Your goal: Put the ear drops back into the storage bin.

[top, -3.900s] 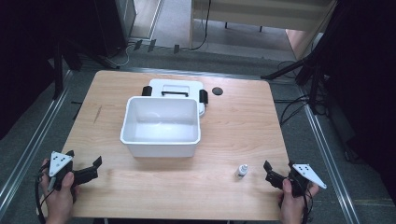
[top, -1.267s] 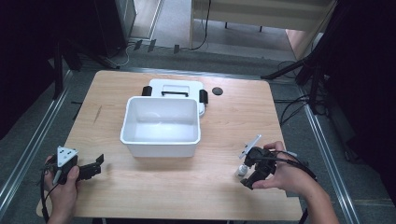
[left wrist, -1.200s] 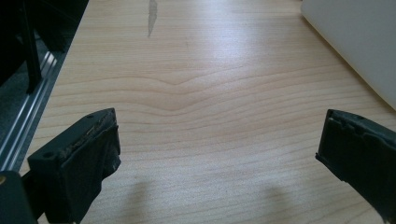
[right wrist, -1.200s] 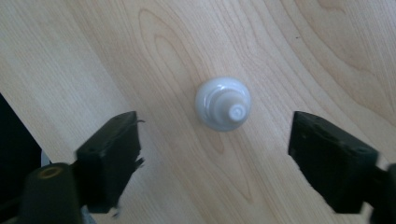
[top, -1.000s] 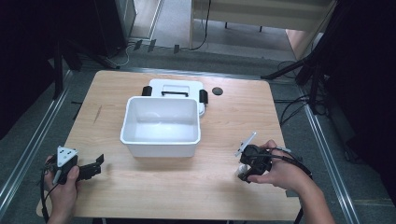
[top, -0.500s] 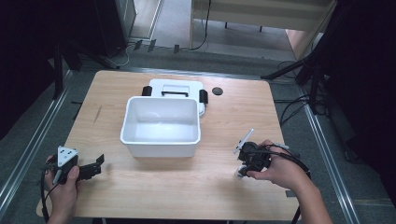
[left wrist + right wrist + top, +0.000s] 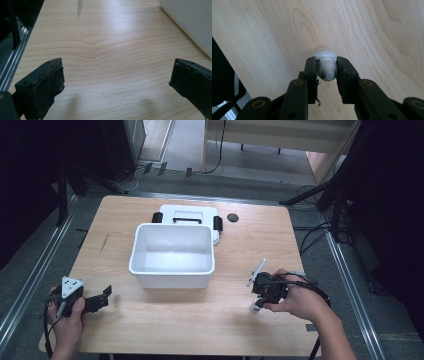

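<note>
1 white bin (image 7: 172,254) sits open, small bottle (image 7: 325,65) clamped in right gripper (image 7: 326,68)

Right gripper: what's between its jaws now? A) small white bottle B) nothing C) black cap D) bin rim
A: in the right gripper view the right gripper has both pads pressed on the neck of a small white bottle above the wooden table.

Open tub (image 7: 172,254) at mid-table (image 7: 150,330), lid (image 7: 189,213) flat just behind, touching its far wall. Round disc (image 7: 232,217) right of lid. Small bottle (image 7: 256,306) near right, well apart from tub, pinched in right gripper (image 7: 260,295). Left gripper (image 7: 102,296) at near left corner.
</note>
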`<state>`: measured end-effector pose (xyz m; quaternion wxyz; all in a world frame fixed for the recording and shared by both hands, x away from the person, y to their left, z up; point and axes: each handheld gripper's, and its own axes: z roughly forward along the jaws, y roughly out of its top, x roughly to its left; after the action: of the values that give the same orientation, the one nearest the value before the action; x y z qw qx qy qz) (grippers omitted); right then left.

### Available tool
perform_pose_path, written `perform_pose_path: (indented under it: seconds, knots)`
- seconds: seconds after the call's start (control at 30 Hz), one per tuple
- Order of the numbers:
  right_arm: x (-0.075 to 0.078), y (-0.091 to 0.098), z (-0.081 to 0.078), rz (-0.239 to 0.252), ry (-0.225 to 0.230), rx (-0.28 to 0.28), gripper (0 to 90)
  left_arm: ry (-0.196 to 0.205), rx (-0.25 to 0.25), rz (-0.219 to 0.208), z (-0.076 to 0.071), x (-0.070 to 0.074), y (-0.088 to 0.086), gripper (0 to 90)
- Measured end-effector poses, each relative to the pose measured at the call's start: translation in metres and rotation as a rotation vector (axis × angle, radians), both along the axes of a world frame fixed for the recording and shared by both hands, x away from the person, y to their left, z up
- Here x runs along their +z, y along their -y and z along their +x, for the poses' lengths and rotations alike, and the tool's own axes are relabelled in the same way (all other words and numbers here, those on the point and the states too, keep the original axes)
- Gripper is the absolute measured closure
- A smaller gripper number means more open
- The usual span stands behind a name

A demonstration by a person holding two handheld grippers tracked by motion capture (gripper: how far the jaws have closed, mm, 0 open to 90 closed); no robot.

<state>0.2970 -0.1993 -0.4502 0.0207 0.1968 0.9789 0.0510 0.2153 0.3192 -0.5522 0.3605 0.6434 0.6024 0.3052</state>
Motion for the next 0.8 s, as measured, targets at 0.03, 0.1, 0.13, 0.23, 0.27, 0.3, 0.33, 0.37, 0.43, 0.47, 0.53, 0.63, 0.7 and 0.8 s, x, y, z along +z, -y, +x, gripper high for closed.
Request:
perform_pose_path:
  seconds: [0.03,0.1,0.13,0.23,0.27,0.3,0.33,0.37,0.43,0.47,0.53,0.63,0.7,0.8]
  knots:
    - [0.0,0.0,0.0,0.0,0.0,0.0,71.8,0.0,0.0,0.0,0.0,0.0,0.0,0.0]
    - [0.004,-0.002,0.002,-0.009,0.002,0.015,71.8,0.0,0.001,-0.001,0.0,0.0,0.0,0.0]
    - [0.007,-0.003,0.003,-0.012,0.006,0.02,71.8,-0.001,0.0,-0.002,0.0,0.0,0.0,0.0]
    - [0.015,-0.005,0.007,-0.015,0.009,0.03,71.8,0.0,0.0,-0.002,0.0,0.0,0.0,0.0]
    - [0.021,-0.008,0.011,-0.023,0.028,0.032,71.8,0.0,-0.001,-0.001,0.0,0.0,0.0,0.0]
    - [0.024,-0.009,0.012,-0.022,0.033,0.041,71.8,0.001,-0.001,-0.002,0.0,0.0,0.0,0.0]
    - [0.027,-0.01,0.014,-0.021,0.034,0.041,71.8,0.001,-0.001,-0.002,0.0,0.0,0.0,0.0]
    - [0.027,-0.01,0.014,-0.021,0.034,0.041,71.8,0.001,-0.001,-0.002,0.0,0.0,0.0,0.0]
    - [0.032,-0.013,0.018,-0.017,0.03,0.041,71.8,0.001,-0.001,-0.003,0.0,0.0,0.0,0.0]
    - [0.036,-0.016,0.022,-0.02,0.035,0.046,71.8,0.001,-0.001,-0.003,0.0,0.0,0.0,0.0]
    - [0.041,-0.019,0.026,-0.021,0.038,0.052,71.8,0.002,-0.002,-0.004,0.0,0.0,0.0,0.0]
    - [0.046,-0.022,0.029,-0.02,0.037,0.058,71.8,0.001,-0.002,-0.005,0.0,0.0,0.0,0.0]
    - [0.051,-0.026,0.033,-0.017,0.045,0.059,71.8,0.001,-0.003,-0.004,0.0,0.0,-0.001,0.0]
    - [0.06,-0.034,0.038,-0.013,0.046,0.075,71.8,0.002,-0.002,-0.007,0.0,0.0,-0.001,0.0]
